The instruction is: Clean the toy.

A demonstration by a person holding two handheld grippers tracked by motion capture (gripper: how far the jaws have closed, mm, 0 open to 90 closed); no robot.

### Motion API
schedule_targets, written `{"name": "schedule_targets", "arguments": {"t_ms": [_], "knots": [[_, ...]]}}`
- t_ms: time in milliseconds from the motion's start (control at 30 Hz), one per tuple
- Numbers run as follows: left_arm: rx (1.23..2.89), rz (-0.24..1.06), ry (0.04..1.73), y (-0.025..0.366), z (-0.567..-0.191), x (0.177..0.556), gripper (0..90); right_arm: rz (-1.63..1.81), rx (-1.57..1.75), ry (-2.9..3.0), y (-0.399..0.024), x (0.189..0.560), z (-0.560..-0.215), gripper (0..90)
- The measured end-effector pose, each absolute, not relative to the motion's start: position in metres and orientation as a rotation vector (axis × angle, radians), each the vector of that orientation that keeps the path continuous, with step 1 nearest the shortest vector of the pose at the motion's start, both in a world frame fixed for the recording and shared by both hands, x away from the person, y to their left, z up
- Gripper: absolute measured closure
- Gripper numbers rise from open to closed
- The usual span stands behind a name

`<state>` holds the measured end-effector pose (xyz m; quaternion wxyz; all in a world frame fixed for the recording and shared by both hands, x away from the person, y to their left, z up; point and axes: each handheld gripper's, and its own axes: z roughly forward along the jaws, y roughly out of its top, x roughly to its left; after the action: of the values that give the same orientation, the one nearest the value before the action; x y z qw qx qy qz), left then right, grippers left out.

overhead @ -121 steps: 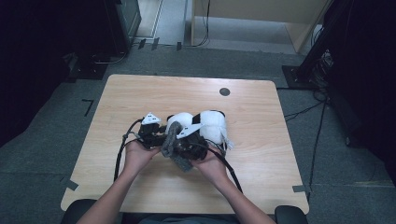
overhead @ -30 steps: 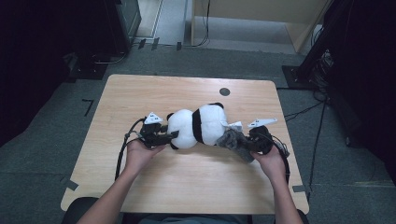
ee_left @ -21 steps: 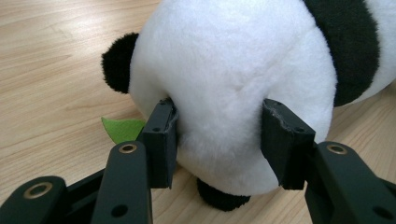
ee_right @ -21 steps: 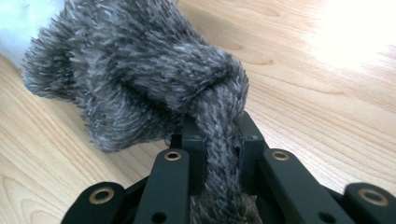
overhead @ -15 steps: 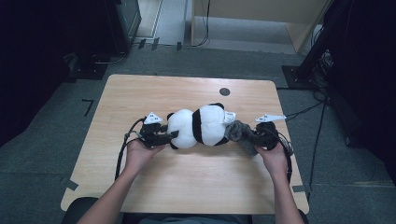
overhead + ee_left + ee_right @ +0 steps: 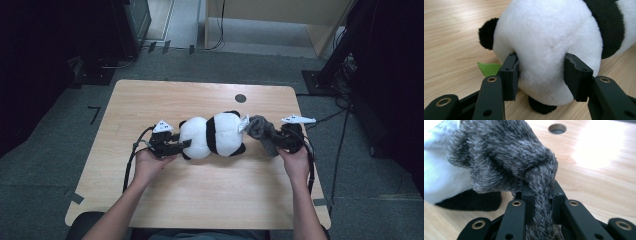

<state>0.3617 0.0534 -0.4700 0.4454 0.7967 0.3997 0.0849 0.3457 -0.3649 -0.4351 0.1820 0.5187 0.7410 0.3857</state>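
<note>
A black-and-white plush panda [image 6: 215, 135] lies lengthwise on the wooden table [image 6: 200, 200]. My left gripper [image 6: 172, 145] is at its left end. In the left gripper view the pads of my left gripper [image 6: 540, 72] press into the white plush [image 6: 549, 32] from both sides. A grey fuzzy scarf [image 6: 260, 131] with a knot sits at the panda's right end. My right gripper [image 6: 279, 141] is shut on the strand below the knot. In the right gripper view that strand [image 6: 506, 157] runs between the jaws of my right gripper [image 6: 540, 192], with white and black plush [image 6: 439, 177] behind.
A round cable hole [image 6: 240, 98] sits in the table behind the panda and appears as well in the right gripper view [image 6: 557, 128]. A small green felt leaf [image 6: 489, 68] lies under the panda. Dark equipment and cables stand on the floor around the table.
Four seconds ago both hands were together at the panda; the right has since drawn the grey scarf out to the right. Over the last second it edged farther from the person. The left hand stayed.
</note>
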Motion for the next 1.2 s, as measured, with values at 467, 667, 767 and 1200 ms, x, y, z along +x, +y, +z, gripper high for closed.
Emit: {"name": "schedule_targets", "arguments": {"t_ms": [467, 667, 767, 1200], "knots": [[1.975, 0.217, 0.989, 0.053, -0.47, 0.362, 49.7, 1.099, 1.533, 1.983, -0.39, 0.366, -0.432, 79.9], [1.974, 0.222, 0.987, 0.053, -0.47, 0.361, 49.7, 1.103, 1.531, 1.984, -0.385, 0.369, -0.433, 80.2], [1.972, 0.223, 0.98, 0.053, -0.47, 0.362, 49.6, 1.116, 1.496, 2.006, -0.376, 0.368, -0.43, 80.2], [1.952, 0.181, 0.965, 0.056, -0.471, 0.365, 47.3, 1.168, 1.407, 2.143, -0.338, 0.37, -0.43, 80.2]]}}
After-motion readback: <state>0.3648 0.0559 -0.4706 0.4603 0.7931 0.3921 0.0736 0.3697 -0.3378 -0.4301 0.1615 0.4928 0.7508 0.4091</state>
